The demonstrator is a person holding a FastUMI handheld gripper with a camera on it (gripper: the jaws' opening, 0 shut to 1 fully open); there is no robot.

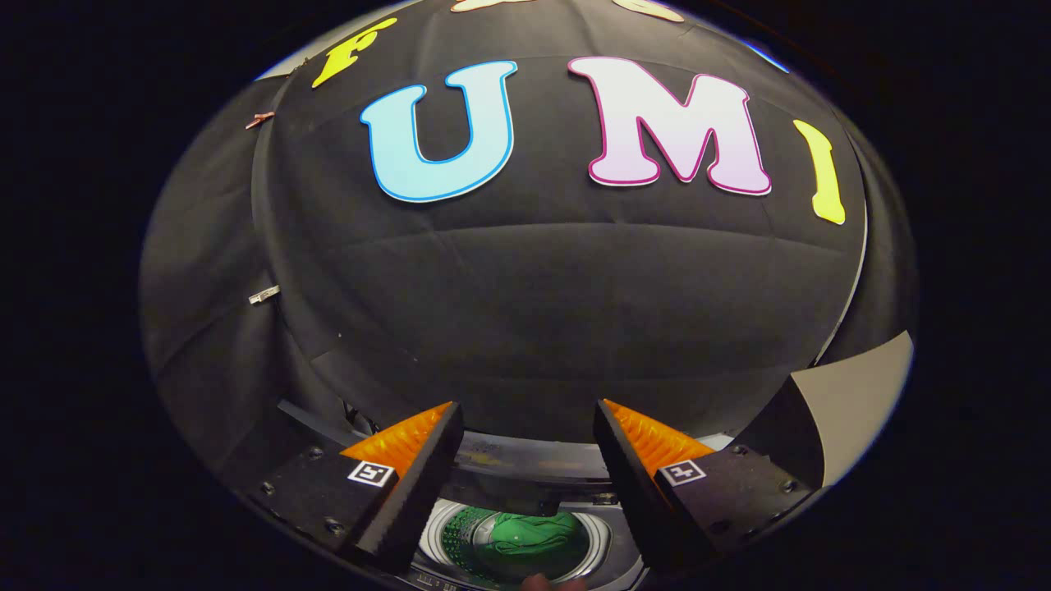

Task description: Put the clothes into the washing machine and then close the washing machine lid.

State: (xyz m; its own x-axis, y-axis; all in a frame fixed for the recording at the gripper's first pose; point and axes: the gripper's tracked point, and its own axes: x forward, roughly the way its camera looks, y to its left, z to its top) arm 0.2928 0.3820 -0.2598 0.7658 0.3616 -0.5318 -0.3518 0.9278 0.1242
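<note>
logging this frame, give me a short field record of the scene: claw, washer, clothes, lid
claw: open, fingers spread, nothing between them, held above the washer
washer: below the claw, drum seen from above between the fingers
clothes: green garment lying inside the drum
lid: seems raised at the back of the opening, drum uncovered
wall: black cloth beyond the fingers
task state: clothes in, lid not yet closed
</note>
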